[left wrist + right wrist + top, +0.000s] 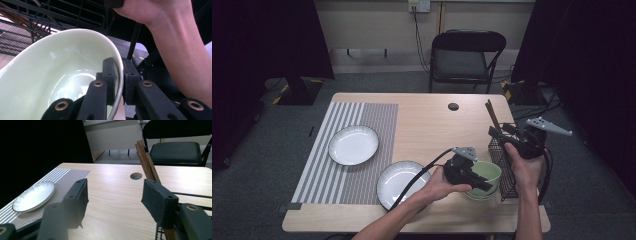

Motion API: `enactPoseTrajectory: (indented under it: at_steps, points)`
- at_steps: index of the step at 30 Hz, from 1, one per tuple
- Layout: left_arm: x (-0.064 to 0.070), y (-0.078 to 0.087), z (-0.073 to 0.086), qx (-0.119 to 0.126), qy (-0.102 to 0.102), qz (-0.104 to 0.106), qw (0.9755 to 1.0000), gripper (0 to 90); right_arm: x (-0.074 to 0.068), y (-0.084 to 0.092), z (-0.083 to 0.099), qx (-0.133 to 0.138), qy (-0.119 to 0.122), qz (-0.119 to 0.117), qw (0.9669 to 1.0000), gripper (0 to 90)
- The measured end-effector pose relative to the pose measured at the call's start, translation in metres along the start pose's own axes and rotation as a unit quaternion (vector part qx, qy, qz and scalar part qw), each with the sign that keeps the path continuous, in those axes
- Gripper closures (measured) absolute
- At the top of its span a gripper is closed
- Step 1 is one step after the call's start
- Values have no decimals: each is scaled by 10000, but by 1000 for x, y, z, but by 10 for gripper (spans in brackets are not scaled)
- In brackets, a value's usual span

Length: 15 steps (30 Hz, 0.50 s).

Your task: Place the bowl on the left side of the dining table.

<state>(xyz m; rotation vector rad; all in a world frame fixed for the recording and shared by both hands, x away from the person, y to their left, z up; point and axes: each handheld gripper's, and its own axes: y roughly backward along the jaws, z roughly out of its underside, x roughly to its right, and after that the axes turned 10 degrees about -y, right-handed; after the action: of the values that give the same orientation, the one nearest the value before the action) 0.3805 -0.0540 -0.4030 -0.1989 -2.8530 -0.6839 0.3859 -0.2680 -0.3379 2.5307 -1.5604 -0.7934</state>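
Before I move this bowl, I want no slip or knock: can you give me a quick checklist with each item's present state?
1. Left gripper jaws pinch the green bowl rim, one inside, one outside: ok.
2. Bowl free of contents: ok.
3. Bowl clear of the wire basket: cannot tell, they are close.
4. Right gripper jaws open, holding nothing: ok.
5. Chopsticks standing in the basket, beside the right gripper: ok.
6. Near plate clear of the bowl: ok.

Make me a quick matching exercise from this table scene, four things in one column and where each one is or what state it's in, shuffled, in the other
Things:
1. green bowl
2. chopsticks
3. far plate
4. right gripper

States:
A. standing in the wire basket
B. jaws open, nothing between them
C. rim pinched by the left gripper
D. lying on the striped mat

Pairs: 1-C, 2-A, 3-D, 4-B
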Motion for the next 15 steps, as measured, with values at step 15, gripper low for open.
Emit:
enactPoseTrajectory:
  at_steps: [15]
  points:
    - [4, -4, 0, -188, -204, -118, 9995, 823, 0, 0, 0, 14, -3, 3, 10000, 370]
